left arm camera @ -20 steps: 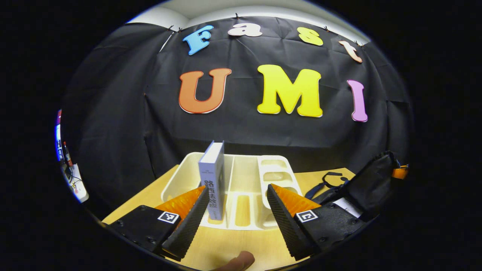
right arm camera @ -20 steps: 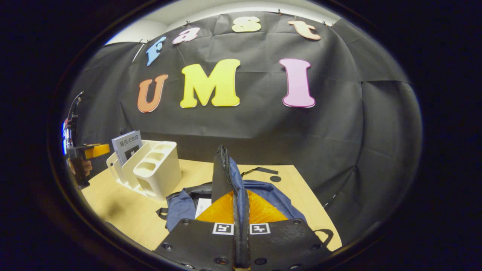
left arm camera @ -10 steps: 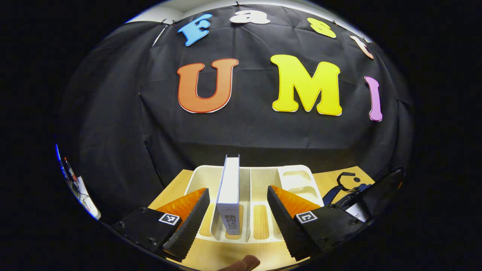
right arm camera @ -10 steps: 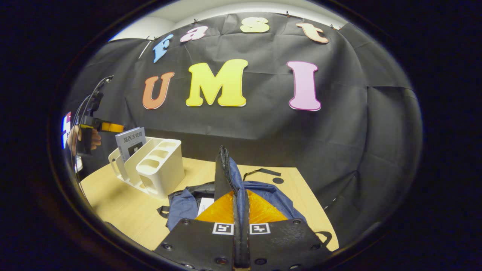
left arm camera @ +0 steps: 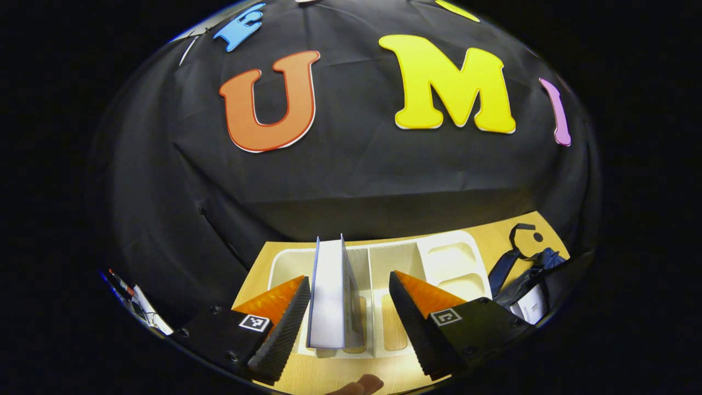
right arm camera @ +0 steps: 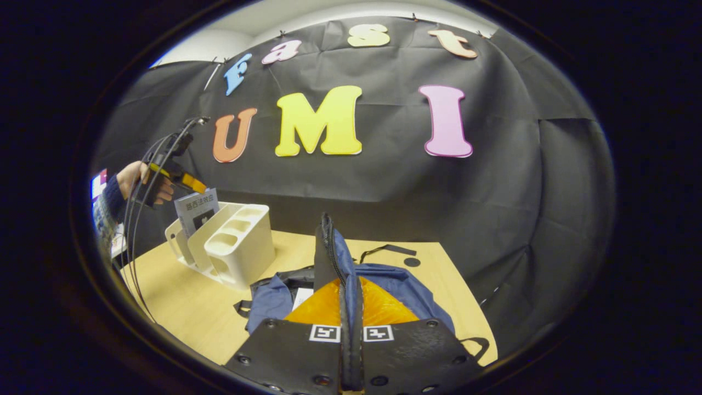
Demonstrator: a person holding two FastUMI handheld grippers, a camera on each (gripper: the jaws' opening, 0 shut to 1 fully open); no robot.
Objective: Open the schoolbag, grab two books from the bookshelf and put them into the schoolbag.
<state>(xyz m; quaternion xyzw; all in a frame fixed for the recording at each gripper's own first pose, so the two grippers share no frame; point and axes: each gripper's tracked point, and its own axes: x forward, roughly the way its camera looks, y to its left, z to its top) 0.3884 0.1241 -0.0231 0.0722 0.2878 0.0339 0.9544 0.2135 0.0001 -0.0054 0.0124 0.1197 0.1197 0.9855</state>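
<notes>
The desk (right arm camera: 181, 307) carries everything, with the schoolbag (right arm camera: 384, 285) lying near its middle and the white bookshelf (right arm camera: 230, 247) standing well apart from it, toward the left hand's side. The schoolbag's zip edge stands up in a ridge, and the right gripper (right arm camera: 351, 351) has its jaws clenched on that raised flap, holding the mouth up; a white sheet, perhaps a book already inside, shows in the opening, though I cannot tell for sure.

In the left gripper view the bookshelf (left arm camera: 449, 258) sits directly ahead and below, its slots running away from the camera. One book (left arm camera: 328, 296) stands upright in a left-hand slot, its top edge up toward the camera and its long axis running front to back along the slot.

The left gripper (left arm camera: 351, 312) hovers over it with its jaws spread wide. The book lies between the two fingers but off centre: just beside the left finger, with a clear gap to the right one. Neither finger touches it as far as I can see.

The left hand is plainly the nearer one for this book. Judging by this, the coming move is a descent and a squeeze across the book's thin width, perhaps after a small shift leftward to centre it.
</notes>
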